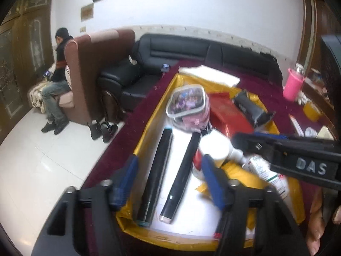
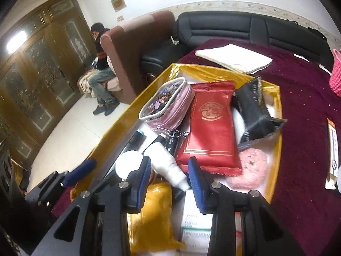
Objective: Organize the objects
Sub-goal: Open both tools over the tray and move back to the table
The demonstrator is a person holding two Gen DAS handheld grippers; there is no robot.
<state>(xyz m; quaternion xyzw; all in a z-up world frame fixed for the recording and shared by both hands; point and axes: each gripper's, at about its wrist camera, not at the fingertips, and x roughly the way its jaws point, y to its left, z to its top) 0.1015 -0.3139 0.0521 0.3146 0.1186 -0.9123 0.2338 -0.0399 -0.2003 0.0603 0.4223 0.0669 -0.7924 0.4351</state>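
A gold tray (image 1: 147, 125) (image 2: 277, 128) on a maroon cloth holds many items. In the left wrist view two black tubes (image 1: 157, 175) (image 1: 183, 175) lie side by side between the fingers of my left gripper (image 1: 170, 177), which is open above them. A pink pouch (image 1: 187, 106) (image 2: 166, 106), a red packet (image 2: 211, 132), a black packet (image 2: 253, 111) and a white bottle (image 2: 168, 164) lie further in. My right gripper (image 2: 168, 177) is open over the white bottle and shows from the side in the left view (image 1: 255, 147).
A white folded cloth (image 2: 234, 57) lies beyond the tray. A pink cup (image 1: 293, 84) stands at the right. A yellow packet (image 2: 153, 215) and a white box (image 2: 196, 224) lie near me. Black sofa (image 1: 191, 53) and a seated person (image 1: 57, 74) behind.
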